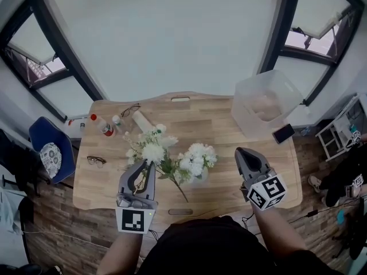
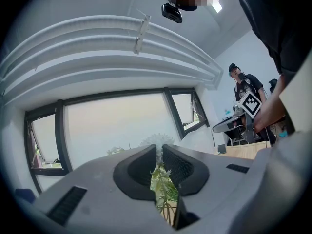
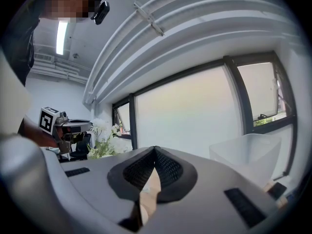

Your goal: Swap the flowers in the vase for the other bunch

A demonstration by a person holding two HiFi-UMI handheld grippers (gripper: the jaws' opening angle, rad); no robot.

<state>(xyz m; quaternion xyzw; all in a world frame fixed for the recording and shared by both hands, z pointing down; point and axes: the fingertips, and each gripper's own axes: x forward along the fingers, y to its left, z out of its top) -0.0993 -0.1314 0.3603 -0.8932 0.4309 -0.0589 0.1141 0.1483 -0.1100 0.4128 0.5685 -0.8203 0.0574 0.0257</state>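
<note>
Table (image 1: 229,179) of pale wood, window wall behind. Clear bin (image 1: 266,105) at far right corner, not in play.

Two white bunches mid-table, just beside each other. One bunch (image 1: 198,156) stands in the vase (image 1: 202,178). The other bunch (image 1: 152,149) is in my left tongs (image 1: 146,173), jaws clamped on its green stems, heads pointing away from me.

Right tongs (image 1: 248,156) pressed together on nothing, hovering right of the vase.

Reading: vase looks full, so the swap is likely at its first half. Next move probably calls for opening the right tongs, taking the vase flowers low on the stems and lifting straight up so the vase doesn't tip.
</note>
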